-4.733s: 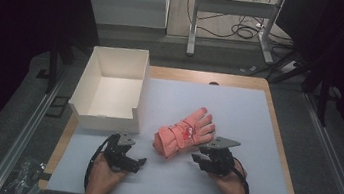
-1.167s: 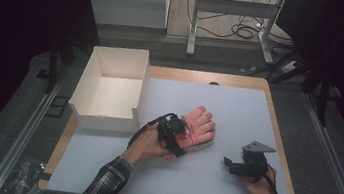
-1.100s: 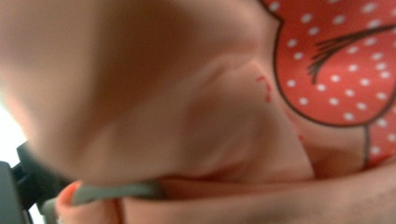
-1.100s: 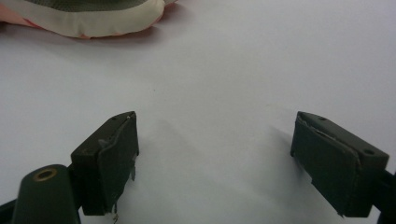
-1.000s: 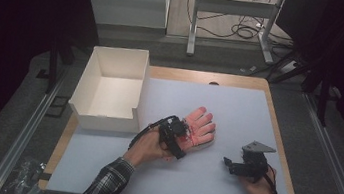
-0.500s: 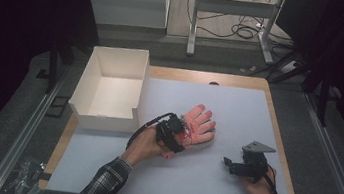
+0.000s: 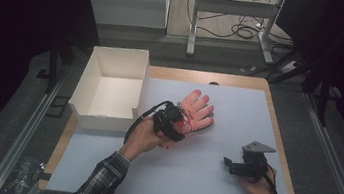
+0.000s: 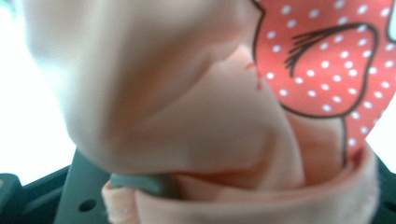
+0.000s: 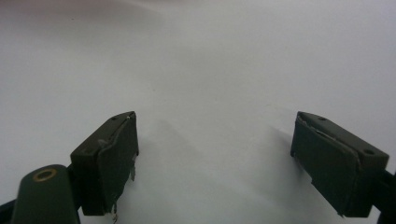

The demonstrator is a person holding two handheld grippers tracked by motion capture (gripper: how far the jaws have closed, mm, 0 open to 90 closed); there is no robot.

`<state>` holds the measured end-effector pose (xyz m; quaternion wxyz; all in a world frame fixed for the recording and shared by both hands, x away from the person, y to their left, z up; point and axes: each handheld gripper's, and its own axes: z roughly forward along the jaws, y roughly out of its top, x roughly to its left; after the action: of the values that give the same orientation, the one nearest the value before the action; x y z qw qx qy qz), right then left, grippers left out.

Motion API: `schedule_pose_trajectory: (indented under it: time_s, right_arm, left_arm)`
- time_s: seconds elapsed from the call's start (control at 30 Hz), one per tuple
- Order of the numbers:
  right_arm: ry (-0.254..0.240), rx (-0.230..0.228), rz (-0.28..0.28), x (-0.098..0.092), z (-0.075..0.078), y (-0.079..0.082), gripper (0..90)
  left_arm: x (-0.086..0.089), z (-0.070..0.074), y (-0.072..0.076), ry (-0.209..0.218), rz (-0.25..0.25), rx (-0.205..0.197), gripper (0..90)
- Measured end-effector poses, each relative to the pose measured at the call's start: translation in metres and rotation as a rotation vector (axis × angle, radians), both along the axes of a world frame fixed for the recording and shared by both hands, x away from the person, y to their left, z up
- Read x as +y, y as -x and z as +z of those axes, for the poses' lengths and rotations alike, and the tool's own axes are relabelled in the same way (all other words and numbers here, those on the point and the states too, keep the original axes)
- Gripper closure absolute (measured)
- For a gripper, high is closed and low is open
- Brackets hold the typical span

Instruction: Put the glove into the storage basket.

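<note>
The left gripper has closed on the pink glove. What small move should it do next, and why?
Probably lift a little more and carry the pink glove left toward the open white box. The left gripper is shut on the glove's cuff end, with fabric bunched between its jaws in the left gripper view. The box beside it looks empty. The right gripper rests open over the bare table, apart from the glove.

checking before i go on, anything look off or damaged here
Nothing stands out. The left gripper is shut on the pink glove's cuff; the white box sits upright and the right gripper is open.
</note>
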<state>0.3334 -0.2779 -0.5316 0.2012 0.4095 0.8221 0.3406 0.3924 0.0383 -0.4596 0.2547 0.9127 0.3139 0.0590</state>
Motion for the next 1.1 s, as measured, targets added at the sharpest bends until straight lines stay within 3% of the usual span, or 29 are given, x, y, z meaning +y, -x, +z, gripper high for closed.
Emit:
schedule_pose_trajectory:
  time_s: [0.57,1.1]
  right_arm:
    - [-0.003,0.0,0.0,0.0,0.0,0.0,15.1]
    - [-0.003,0.0,0.0,0.0,0.0,0.0,15.1]
  left_arm:
    - [0.012,0.053,-0.024,0.004,0.126,-0.038,38.2]
    - [0.047,0.099,-0.042,0.001,0.261,-0.087,37.8]
